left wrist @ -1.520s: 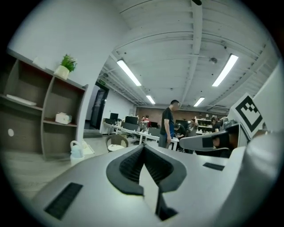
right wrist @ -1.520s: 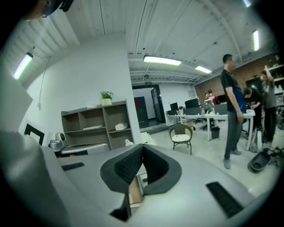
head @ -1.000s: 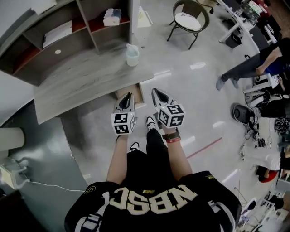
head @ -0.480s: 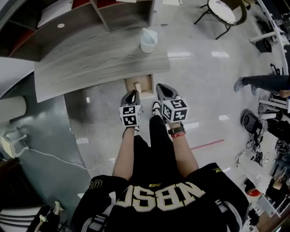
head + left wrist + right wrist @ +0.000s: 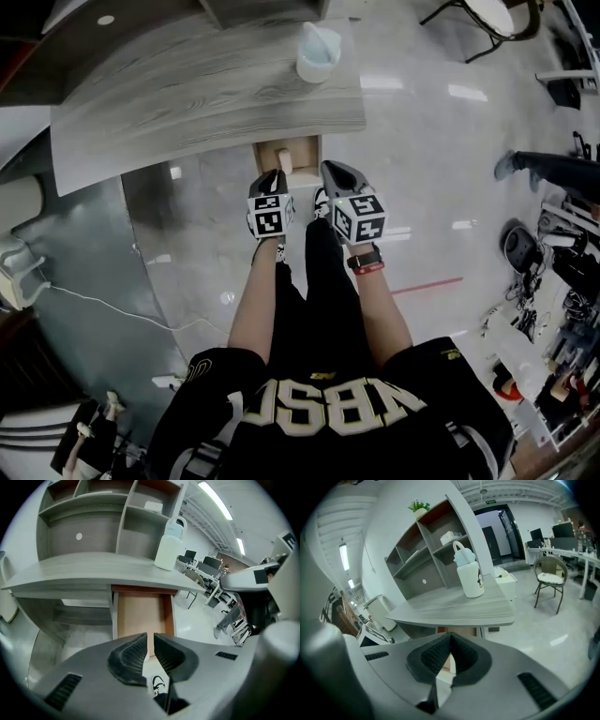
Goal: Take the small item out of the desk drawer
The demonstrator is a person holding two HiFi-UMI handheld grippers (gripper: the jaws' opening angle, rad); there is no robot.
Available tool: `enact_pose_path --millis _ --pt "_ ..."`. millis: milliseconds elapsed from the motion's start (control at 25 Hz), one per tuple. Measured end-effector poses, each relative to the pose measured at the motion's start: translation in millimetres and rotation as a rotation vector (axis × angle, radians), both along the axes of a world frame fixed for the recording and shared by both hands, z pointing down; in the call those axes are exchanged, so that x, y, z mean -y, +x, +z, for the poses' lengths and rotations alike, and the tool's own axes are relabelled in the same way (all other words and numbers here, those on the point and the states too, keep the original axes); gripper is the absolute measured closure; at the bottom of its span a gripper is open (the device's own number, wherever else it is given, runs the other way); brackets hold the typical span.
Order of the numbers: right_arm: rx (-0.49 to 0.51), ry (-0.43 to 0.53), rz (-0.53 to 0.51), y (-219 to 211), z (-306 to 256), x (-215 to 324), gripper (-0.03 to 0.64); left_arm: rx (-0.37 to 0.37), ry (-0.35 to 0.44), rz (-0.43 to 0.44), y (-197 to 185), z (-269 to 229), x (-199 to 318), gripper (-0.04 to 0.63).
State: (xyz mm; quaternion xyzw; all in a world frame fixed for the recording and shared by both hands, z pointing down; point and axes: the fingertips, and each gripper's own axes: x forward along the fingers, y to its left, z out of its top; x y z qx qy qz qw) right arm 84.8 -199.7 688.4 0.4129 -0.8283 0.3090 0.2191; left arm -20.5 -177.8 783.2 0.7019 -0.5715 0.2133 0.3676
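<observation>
Glossy pale office floor (image 5: pixel 441 187) beneath a grey wood-grain table (image 5: pixel 187 94), with a shelf unit (image 5: pixel 93 508) rising at the table's back. Near the table's front edge, a translucent white bottle (image 5: pixel 317 53) with a pale blue lid and handle, upright. Below that edge, a drawer (image 5: pixel 305 155) pulled out, brown inside. About the middle of the drawer's visible part, a small pale item (image 5: pixel 282 160) on the bare bottom. Just short of it in the head view, the left gripper (image 5: pixel 150 639): jaws opening, only a narrow slit between the pads, nothing pinched. Through the slit, a sliver of something pale, too little to name. Next to it, by the drawer's right side, the right gripper (image 5: pixel 450 639): jaws pressed together at the tips, holding nothing. Below the left jaws, a black-and-white shoe (image 5: pixel 159 684) on the floor. Farther off, a round-backed chair (image 5: pixel 548 581) with a pale seat.
</observation>
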Motion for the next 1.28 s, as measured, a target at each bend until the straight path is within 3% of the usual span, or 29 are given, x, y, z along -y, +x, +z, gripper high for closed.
enact_pose_path --millis 360,800,1040,1160,1280 --pt "-0.010 -0.036 -0.003 14 36 -2 0.611 -0.009 -0.084 0.005 12 61 11 0.503" --pt "-0.010 -0.063 -0.009 20 63 -1 0.611 -0.031 -0.199 0.003 22 116 23 0.353" --pt "-0.017 -0.070 0.003 27 72 -1 0.611 0.017 -0.244 -0.040 16 133 29 0.363" --pt "-0.021 -0.071 0.008 32 72 -3 0.611 0.045 -0.248 -0.042 15 134 30 0.464" --pt "-0.023 -0.072 0.023 37 68 -5 0.611 0.063 -0.246 -0.023 14 131 30 0.483"
